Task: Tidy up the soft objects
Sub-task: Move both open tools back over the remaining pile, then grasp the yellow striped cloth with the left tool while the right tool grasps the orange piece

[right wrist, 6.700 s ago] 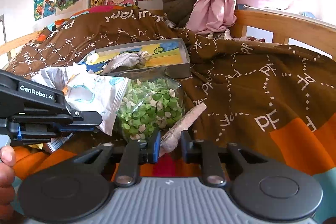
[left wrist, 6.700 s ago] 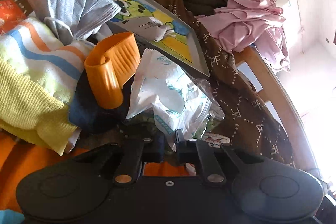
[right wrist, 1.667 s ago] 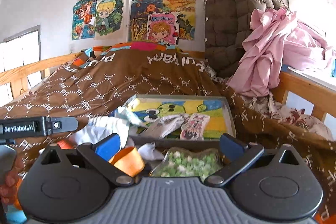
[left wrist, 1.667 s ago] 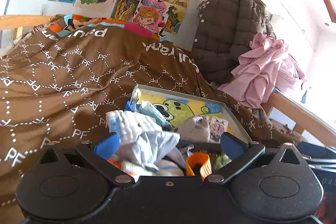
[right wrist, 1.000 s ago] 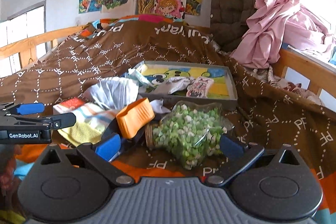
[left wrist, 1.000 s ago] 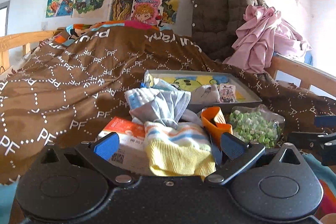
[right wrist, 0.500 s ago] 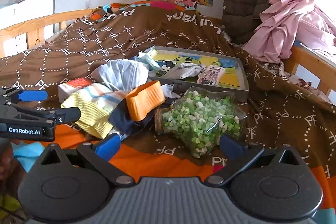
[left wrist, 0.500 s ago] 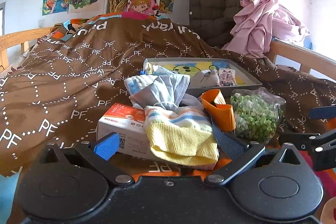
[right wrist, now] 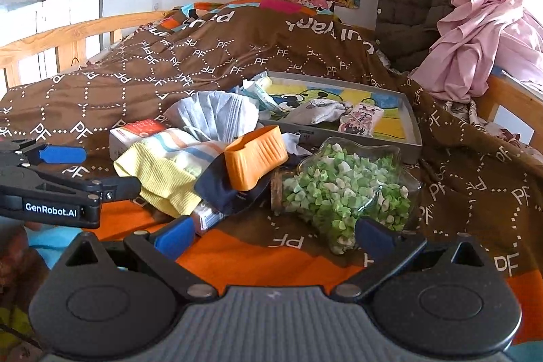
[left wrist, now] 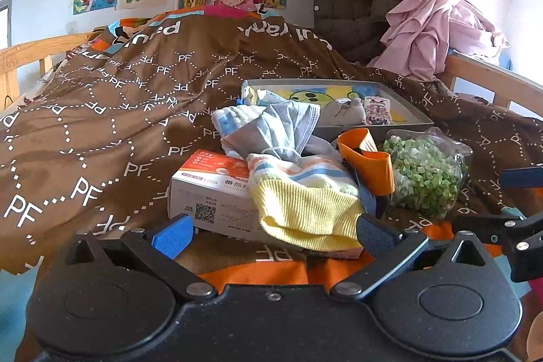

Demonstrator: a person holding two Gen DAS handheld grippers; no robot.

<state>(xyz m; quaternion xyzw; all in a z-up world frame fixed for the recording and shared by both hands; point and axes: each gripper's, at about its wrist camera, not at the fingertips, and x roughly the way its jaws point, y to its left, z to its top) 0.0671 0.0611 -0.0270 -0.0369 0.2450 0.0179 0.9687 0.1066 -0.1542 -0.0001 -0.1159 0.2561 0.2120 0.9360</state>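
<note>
On a bed covered by a brown quilt point(left wrist: 112, 111), both tools hang with fingers spread wide and empty before a heap of soft things.

Left tool point(left wrist: 271, 231) faces a yellow-striped towel point(left wrist: 305, 192) draped over a white and red carton point(left wrist: 203, 192); right tool point(right wrist: 271, 234), likewise spread and holding nothing, looks onto a clear bag of green pieces point(right wrist: 342, 189). Just left of that bag an orange curved holder point(right wrist: 254, 155) rests on dark blue cloth point(right wrist: 217, 189), with a crumpled grey-blue cloth point(left wrist: 285, 128) behind the towel. Farther back lies a grey tray point(right wrist: 412, 128) with a cartoon-printed base, holding a grey sock point(right wrist: 315, 112) and a small pink packet point(right wrist: 361, 119). Beyond, a pink garment point(left wrist: 434, 26) hangs over the wooden bed rail point(left wrist: 488, 80).
</note>
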